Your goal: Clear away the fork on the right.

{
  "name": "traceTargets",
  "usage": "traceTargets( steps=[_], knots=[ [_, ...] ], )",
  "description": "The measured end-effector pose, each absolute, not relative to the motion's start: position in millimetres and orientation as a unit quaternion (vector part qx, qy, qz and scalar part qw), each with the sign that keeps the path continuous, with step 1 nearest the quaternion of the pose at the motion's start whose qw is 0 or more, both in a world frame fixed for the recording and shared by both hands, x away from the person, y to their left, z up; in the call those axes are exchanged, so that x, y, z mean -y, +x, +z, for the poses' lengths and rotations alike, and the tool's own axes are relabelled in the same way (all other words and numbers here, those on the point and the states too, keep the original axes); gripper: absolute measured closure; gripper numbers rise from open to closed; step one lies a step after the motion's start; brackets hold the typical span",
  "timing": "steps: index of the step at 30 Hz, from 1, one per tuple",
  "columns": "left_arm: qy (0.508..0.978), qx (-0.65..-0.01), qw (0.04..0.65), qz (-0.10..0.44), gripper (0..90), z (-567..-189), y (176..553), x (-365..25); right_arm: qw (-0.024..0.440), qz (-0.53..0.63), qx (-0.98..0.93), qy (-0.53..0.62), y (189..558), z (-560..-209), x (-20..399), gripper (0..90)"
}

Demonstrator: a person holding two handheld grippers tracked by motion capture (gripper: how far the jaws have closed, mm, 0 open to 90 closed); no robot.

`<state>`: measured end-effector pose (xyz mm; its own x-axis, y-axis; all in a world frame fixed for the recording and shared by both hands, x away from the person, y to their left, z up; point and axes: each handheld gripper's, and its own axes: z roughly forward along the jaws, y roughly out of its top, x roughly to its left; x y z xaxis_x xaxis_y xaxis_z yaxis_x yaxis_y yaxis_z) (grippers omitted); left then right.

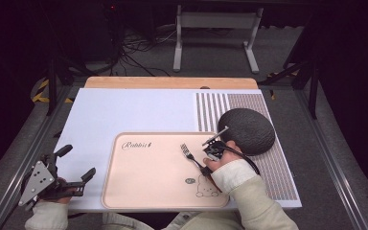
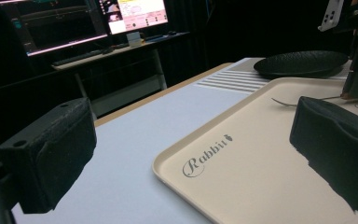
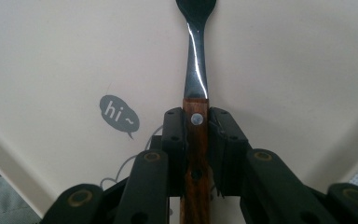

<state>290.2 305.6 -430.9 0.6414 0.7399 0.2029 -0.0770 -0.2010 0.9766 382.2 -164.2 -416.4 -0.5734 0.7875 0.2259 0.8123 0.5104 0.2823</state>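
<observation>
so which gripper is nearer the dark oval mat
Right. The right gripper, shut on the fork, sits just beside the dark oval mat; the left gripper hangs open off the tray's far left edge.

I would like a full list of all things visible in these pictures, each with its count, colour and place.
tray: 1, pale pink-beige with "Rabbit" lettering and a small cartoon print, near edge of the table, in the middle.
fork: 1, metal with a brown wooden handle, over the tray's right part, handle clamped by the right hand-held gripper.
round mat: 1, dark grey, right of the tray, on the striped mat.
striped mat: 1, white with brown lines, right side of the table.
white board: 1, covering the tabletop.
monitors: 2, lit, on a desk beyond the table.
left hand-held gripper: 1, black, open, at the table's left edge.
right hand-held gripper: 1, black, shut on the fork.
</observation>
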Motion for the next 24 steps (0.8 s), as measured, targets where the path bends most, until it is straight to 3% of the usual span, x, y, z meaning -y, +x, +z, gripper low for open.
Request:
traceTargets(
  steps=[11,19,24],
  knots=[
    [0.692,-0.239,0.585,0.349,1.0,-431,290,-306,0.033,-0.181,0.870,-0.458,382,-418,163,75.7],
    [0.692,-0.239,0.585,0.349,1.0,-431,290,-306,0.015,-0.188,0.873,-0.449,381,-413,162,41.6],
    [0.692,-0.239,0.585,0.349,1.0,-431,290,-306,-0.033,-0.209,0.879,-0.428,381,-405,162,21.7]
  ],
)
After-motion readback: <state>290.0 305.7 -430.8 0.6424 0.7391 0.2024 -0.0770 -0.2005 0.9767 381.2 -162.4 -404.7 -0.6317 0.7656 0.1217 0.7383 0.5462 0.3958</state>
